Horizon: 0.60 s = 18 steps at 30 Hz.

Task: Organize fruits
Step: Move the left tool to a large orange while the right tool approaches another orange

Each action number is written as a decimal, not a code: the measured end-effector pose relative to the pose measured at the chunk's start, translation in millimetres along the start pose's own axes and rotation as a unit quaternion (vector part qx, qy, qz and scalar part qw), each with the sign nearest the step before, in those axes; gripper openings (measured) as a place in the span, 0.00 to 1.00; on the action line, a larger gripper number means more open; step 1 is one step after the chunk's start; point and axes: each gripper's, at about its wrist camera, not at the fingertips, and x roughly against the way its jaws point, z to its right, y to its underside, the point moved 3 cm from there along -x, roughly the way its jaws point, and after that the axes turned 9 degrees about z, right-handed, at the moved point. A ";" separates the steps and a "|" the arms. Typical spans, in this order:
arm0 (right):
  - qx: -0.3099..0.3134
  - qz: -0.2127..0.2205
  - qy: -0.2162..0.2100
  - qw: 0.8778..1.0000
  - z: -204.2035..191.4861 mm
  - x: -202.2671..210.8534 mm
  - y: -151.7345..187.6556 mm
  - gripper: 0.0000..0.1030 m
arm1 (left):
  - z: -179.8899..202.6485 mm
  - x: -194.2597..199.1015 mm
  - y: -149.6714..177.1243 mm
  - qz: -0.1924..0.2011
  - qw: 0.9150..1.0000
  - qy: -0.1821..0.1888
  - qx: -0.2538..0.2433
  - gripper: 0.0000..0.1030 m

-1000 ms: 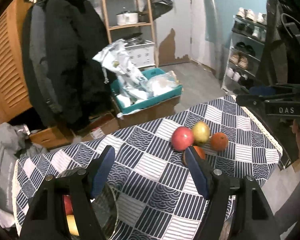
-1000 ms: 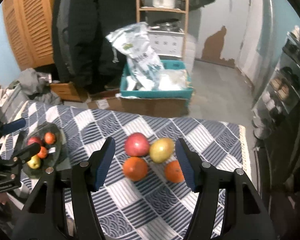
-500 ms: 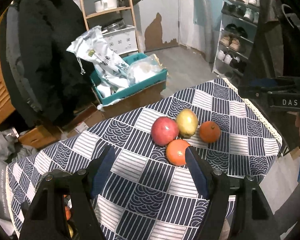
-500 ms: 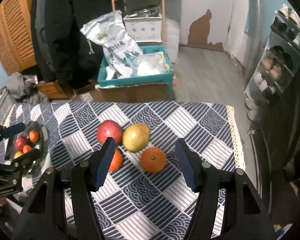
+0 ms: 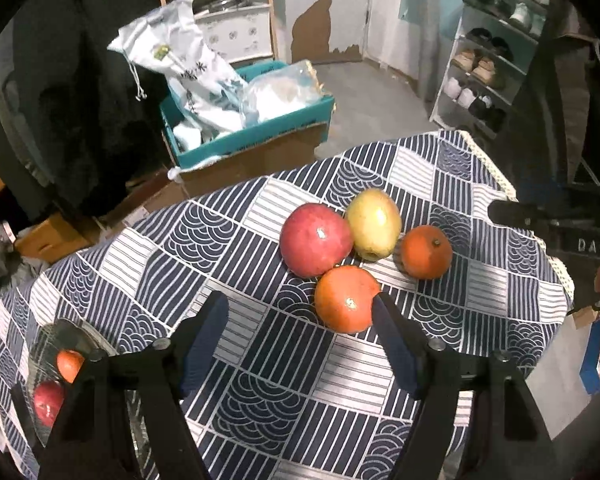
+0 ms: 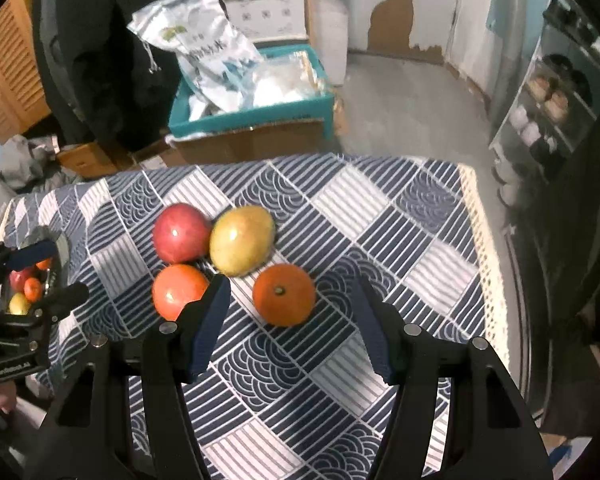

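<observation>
The glass bowl (image 5: pixel 54 344) sits at the left end of the table (image 5: pixel 256 364), and both views show only part of it: in the left wrist view the left gripper's (image 5: pixel 300 320) own arm covers its near side, and in the right wrist view the other tool stands in front of it. Inside it a small orange fruit (image 5: pixel 69 365) and a red one (image 5: pixel 46 400) are clear; the right wrist view adds a yellowish piece (image 6: pixel 19 303), too small to name.

Beyond the far edge of the table a teal crate (image 6: pixel 252 116) rests on a cardboard box (image 6: pixel 256 142) and holds a printed white bag (image 6: pixel 204 46) and clear plastic packs (image 6: pixel 284 82); what lies under them is hidden.

Four loose fruits cluster toward the right end of the patterned cloth: a red apple (image 5: pixel 315 239) touching a yellow-green fruit (image 5: pixel 374 224), with a large orange (image 5: pixel 346 298) in front and a smaller orange (image 5: pixel 425 251) to the right.

The left gripper's jaws are spreading; the large orange lies just ahead of its right fingertip, untouched. The right gripper (image 6: pixel 290 294) is also widening, with the smaller orange just beyond its tips, not pinched.
</observation>
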 end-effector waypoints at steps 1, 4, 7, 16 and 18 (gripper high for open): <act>-0.002 -0.003 0.000 1.000 -0.2 -3.7 1.1 0.66 | 0.4 -3.1 0.3 -0.001 1.000 0.000 0.000 0.77; -0.004 -0.021 -0.001 1.000 1.1 -18.7 6.4 0.67 | 5.3 -14.6 1.7 -0.007 1.000 0.004 0.001 0.79; 0.003 -0.034 0.003 0.999 0.7 -32.9 11.2 0.67 | 8.7 -27.7 3.6 -0.018 1.000 0.007 0.005 0.83; 0.014 -0.075 -0.011 0.997 -5.8 -75.4 26.2 0.70 | 16.3 -56.3 12.5 -0.042 0.999 0.017 0.007 0.83; 0.013 -0.086 -0.017 0.996 -8.0 -85.8 29.6 0.70 | 15.3 -60.2 15.7 -0.047 0.999 0.017 0.011 0.83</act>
